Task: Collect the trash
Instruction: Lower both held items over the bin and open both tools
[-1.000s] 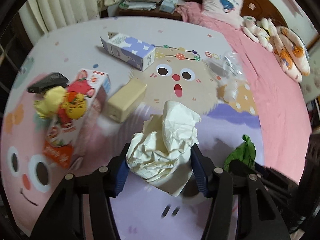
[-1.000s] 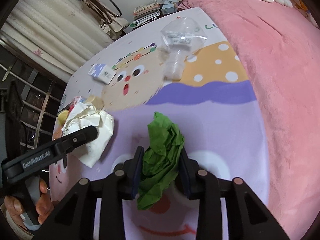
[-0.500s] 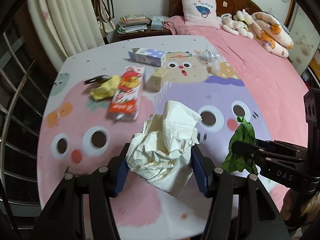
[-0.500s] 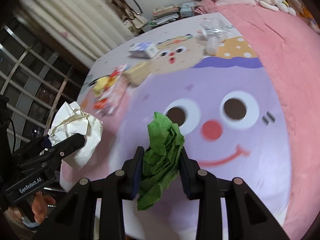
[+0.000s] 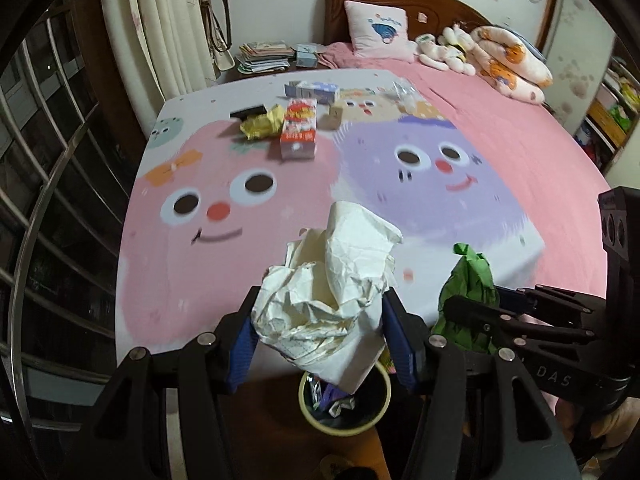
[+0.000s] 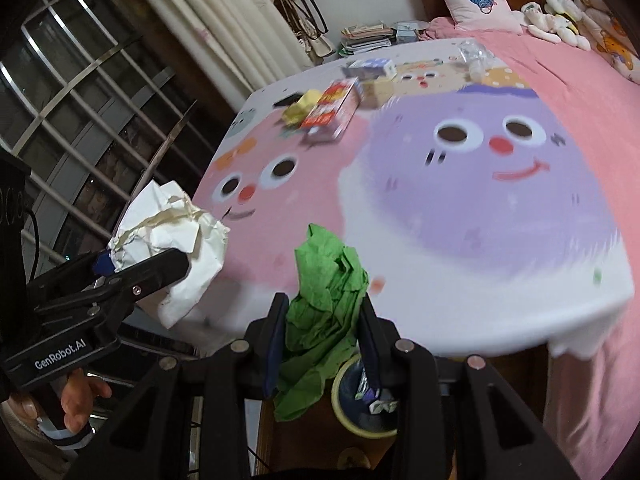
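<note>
I have the bed filling most of the scene, its pink cover running far and right, with the cartoon-printed blanket spread over the left part and its near edge hanging just ahead of both grippers. At the far end sit the wooden headboard, a pink pillow and a heap of soft toys. Cream curtains and a barred window close off the left side.

Below the bed's near edge, on the floor, stands the trash bin, yellow-rimmed, with scraps already inside. My left gripper is clamped on the white crumpled paper, which hangs directly above the bin and covers part of its rim. My right gripper is clamped on the green crumpled paper, held just to the right of the white one; in the right wrist view its lower end droops beside the bin rim.

Left on the blanket, well away at the far side, are a red carton lying flat, a yellow wrapper touching its left side, a blue-and-white box behind, a small tan box to the right, and a clear plastic bottle farther right. A black object lies behind the wrapper; I cannot tell what it is.
</note>
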Available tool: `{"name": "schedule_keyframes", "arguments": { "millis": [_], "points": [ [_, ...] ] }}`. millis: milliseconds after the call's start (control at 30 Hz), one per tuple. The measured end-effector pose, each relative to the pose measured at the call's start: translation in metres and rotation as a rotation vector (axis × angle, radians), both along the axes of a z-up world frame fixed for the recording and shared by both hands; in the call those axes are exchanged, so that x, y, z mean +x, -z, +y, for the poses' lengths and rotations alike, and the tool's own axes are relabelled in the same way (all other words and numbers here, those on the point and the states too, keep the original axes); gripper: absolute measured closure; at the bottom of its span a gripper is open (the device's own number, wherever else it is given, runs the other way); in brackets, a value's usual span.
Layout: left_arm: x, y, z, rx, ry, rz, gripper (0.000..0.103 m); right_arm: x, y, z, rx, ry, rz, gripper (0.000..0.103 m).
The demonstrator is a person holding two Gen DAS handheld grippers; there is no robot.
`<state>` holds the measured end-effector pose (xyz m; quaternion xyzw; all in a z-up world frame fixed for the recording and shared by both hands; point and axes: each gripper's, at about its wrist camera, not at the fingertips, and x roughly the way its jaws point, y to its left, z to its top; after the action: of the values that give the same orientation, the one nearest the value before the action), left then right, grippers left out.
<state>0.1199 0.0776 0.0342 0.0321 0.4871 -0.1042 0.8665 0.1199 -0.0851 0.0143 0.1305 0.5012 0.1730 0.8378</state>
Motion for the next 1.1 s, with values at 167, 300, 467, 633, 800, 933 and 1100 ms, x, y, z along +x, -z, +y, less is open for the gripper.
{"name": "schedule_keyframes", "arguments": {
  "millis": [167,300,467,633,800,933,1100],
  "points": [
    [-0.045,0.012,0.014,0.0,0.033,0.032,0.047,-0.043,0.018,0.018,-0.008,0.012,0.059,0.07],
    [-0.07,0.029,0.021,-0.014,0.031,0.081,0.047,-0.069,0.034,0.027,-0.039,0.003,0.111,0.07],
    [-0.093,0.061,0.021,-0.022,0.023,0.156,0.047,-0.09,0.066,0.032,-0.069,-0.004,0.191,0.07],
    [-0.1,0.103,0.012,-0.013,0.019,0.217,0.047,-0.098,0.111,0.026,-0.089,0.004,0.263,0.07],
    [-0.095,0.171,0.0,-0.005,0.0,0.271,0.047,-0.095,0.17,0.018,-0.109,0.0,0.291,0.07],
    [-0.087,0.229,-0.011,0.002,-0.025,0.298,0.046,-0.09,0.233,0.007,-0.125,0.006,0.322,0.07],
    [-0.077,0.295,-0.026,0.028,-0.048,0.32,0.043,-0.081,0.293,0.0,-0.142,0.009,0.348,0.07]
  ]
}}
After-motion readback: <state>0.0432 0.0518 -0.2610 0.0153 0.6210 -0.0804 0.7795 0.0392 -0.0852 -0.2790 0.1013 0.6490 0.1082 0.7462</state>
